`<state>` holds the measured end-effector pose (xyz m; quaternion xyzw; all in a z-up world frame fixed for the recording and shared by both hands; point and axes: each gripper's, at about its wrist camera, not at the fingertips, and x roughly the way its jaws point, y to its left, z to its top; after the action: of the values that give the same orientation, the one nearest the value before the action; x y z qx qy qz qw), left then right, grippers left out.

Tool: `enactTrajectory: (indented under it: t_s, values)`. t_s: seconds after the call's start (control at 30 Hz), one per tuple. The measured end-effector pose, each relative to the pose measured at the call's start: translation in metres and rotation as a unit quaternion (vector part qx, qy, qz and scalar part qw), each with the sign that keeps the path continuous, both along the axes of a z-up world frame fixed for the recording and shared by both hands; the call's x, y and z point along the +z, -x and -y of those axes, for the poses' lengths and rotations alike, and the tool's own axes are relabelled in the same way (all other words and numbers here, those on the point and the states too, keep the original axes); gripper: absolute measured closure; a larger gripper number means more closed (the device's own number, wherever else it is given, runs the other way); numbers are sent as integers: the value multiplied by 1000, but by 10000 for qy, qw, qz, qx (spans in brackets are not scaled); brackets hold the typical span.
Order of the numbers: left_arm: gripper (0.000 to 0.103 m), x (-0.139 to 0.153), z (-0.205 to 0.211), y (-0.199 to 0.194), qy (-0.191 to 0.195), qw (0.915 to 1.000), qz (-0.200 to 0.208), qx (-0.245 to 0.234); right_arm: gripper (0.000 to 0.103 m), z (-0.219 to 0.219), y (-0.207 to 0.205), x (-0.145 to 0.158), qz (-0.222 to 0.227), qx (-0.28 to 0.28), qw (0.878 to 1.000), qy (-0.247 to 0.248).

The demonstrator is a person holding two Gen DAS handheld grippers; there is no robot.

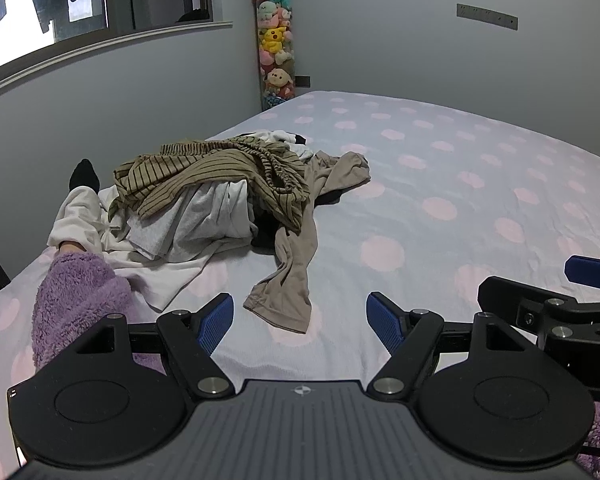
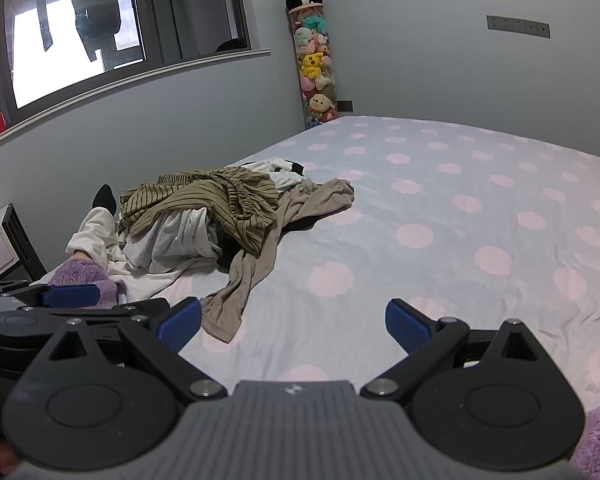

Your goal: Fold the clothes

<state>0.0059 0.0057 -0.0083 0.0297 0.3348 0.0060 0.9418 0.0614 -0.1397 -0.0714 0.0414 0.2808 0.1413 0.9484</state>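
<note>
Honestly, start by sizing up the bed (image 1: pixel 460 208), because that big dotted sheet gives you loads of flat room to the right of the mess and you'll want it for laying things out. Next is the pile of clothes (image 1: pixel 204 200) heaped near the left side, nothing in it looks folded from here, and no folded stack shows anywhere in either view, so I'd guess you're at the point of picking one piece out. On top sits a striped brown garment (image 1: pixel 188 176) over some white and grey stuff, all tangled, so yanking from the middle would probably drag the whole heap. Easier bet is the beige garment (image 1: pixel 292 264), which trails out of the pile toward you with its hem lying free on the sheet, just ahead of your tools. Your left hand-held gripper (image 1: pixel 300 326) is spread wide and holding nothing, and the right hand-held gripper (image 2: pixel 293 322) is likewise spread and empty, hovering right next to it. If you go for that beige hem, pinch two corners well apart, one per gripper, lift until it clears the pile, and spread it flat on the open sheet. Mind your purple fleecy sleeve (image 1: pixel 72 300) near the heap.
</note>
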Motion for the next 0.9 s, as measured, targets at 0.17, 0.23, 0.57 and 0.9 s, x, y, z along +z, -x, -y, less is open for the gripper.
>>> enactTrajectory:
  t_s: [0.17, 0.23, 0.57, 0.9]
  values:
    - [31, -1, -1, -1, 25, 10000, -36, 16, 4, -1, -2, -3, -54, 9, 10000, -15]
    - [31, -2, -2, -2, 33, 10000, -52, 15, 4, -2, -1, -3, -70, 8, 10000, -15]
    - [31, -5, -3, -6, 57, 9999, -116, 30, 4, -2, -5, -5, -120, 11, 9999, -9]
    - [31, -10, -12, -19, 129, 9996, -228, 129, 4, -9, -23, -9, -285, 82, 9996, 39]
